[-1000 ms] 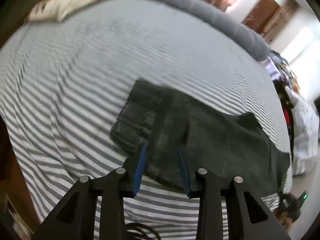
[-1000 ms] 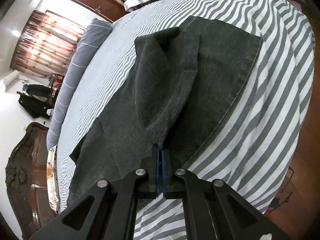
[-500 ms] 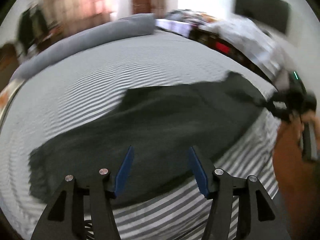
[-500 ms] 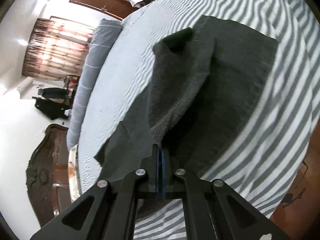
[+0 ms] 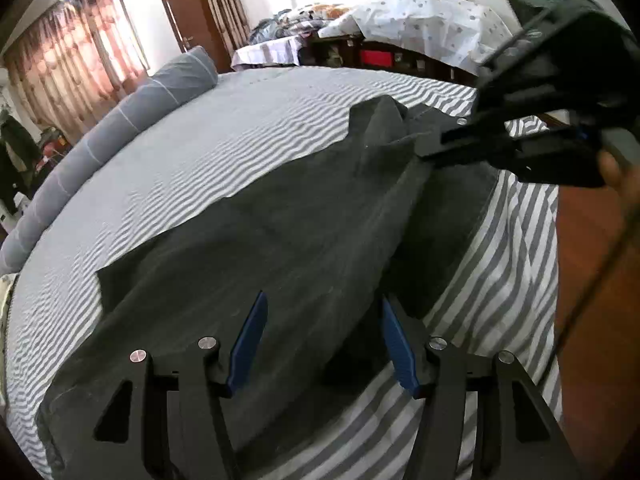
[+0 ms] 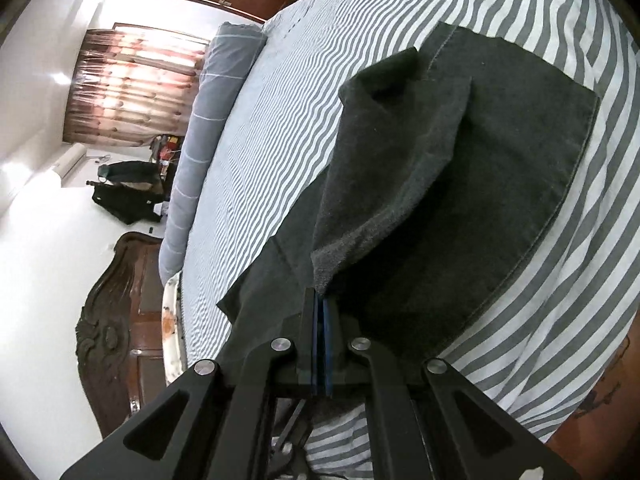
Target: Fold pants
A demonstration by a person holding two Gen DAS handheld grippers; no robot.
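Dark grey pants [image 5: 280, 240] lay spread across a grey-and-white striped bedsheet [image 5: 240, 132], one fold lifted off the bed. The right gripper [image 6: 320, 308] had its blue pads pressed together on that raised fold — its own camera showed the pinch close up, along with a carved wooden headboard [image 6: 116, 320] and a grey bolster [image 6: 208, 128]. The left wrist view showed what that camera could not: the right gripper from outside, gripping the cloth at the far right, beside a piled-up bed under a white cover [image 5: 420, 12]. The left gripper [image 5: 320, 336] hung over the near part of the pants, jaws half apart and closing, its pads clear of the cloth.
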